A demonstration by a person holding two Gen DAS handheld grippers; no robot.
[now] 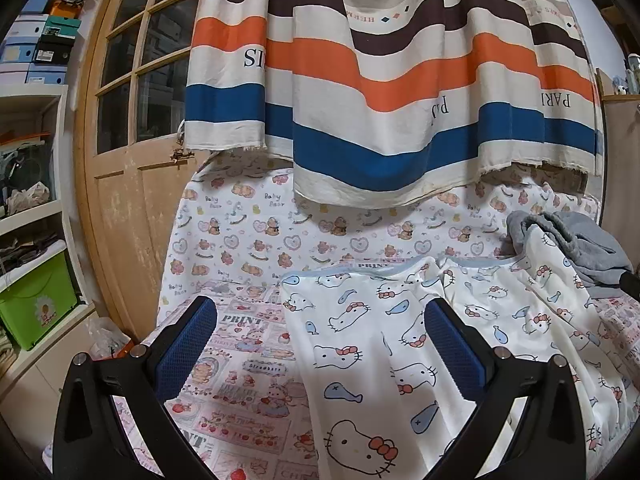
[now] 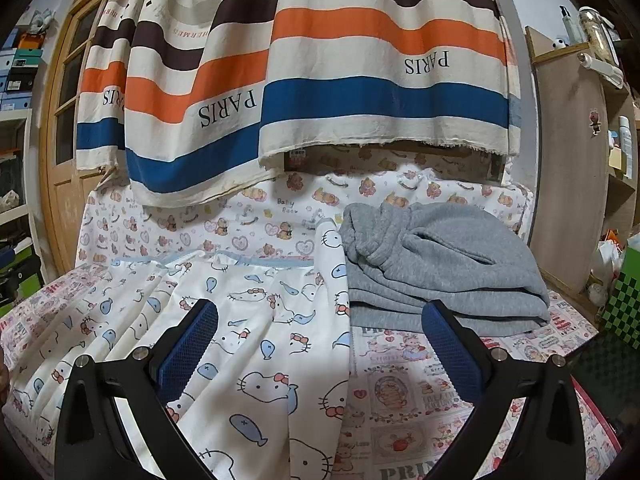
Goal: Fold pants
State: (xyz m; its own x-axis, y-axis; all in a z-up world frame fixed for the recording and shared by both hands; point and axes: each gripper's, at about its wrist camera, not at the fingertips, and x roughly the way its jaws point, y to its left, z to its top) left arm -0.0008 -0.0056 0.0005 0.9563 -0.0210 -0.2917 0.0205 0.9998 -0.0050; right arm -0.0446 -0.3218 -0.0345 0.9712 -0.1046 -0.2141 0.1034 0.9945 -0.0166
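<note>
pants spread flat | under both claws (spread wide, empty)

A striped curtain in orange, blue and brown is hung above a bed covered by a cartoon-printed sheet. A wooden door with glass panes is seen at left, beside shelves on which boxes and a green bin are stored. A grey sweater is heaped on the sheet.

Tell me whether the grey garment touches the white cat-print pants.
Touching. The right wrist view shows the grey garment lying over the right edge of the white cat-print pants, no gap between them.
</note>
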